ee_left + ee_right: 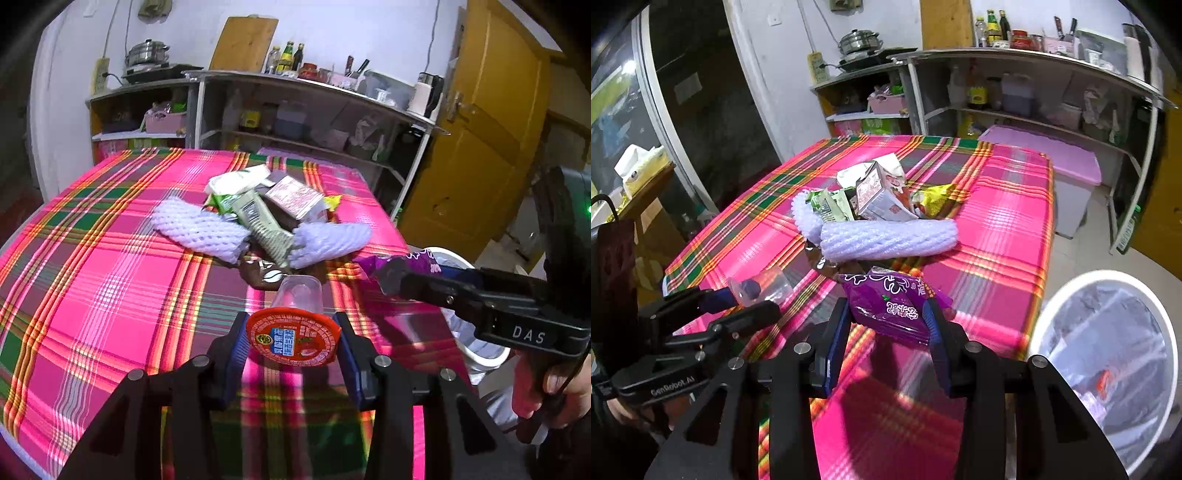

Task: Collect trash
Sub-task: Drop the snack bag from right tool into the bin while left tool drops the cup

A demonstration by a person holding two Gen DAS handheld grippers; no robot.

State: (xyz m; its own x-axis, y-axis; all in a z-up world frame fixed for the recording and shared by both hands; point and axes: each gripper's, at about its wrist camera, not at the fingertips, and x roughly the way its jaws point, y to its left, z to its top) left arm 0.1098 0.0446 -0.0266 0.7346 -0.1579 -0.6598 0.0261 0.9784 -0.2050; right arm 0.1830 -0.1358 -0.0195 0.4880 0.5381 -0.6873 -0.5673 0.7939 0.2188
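My left gripper is shut on a clear plastic cup with a red foil lid, held above the plaid table; it also shows in the right wrist view. My right gripper is shut on a purple snack wrapper, seen in the left wrist view at the right. A trash pile lies mid-table: white foam nets, a drink carton, a green wrapper, a yellow wrapper and a brown wrapper.
A white bin with a clear liner stands on the floor right of the table. Metal shelves with bottles and boxes stand behind. A pink-lidded box sits by the table's far right corner. A yellow door is at right.
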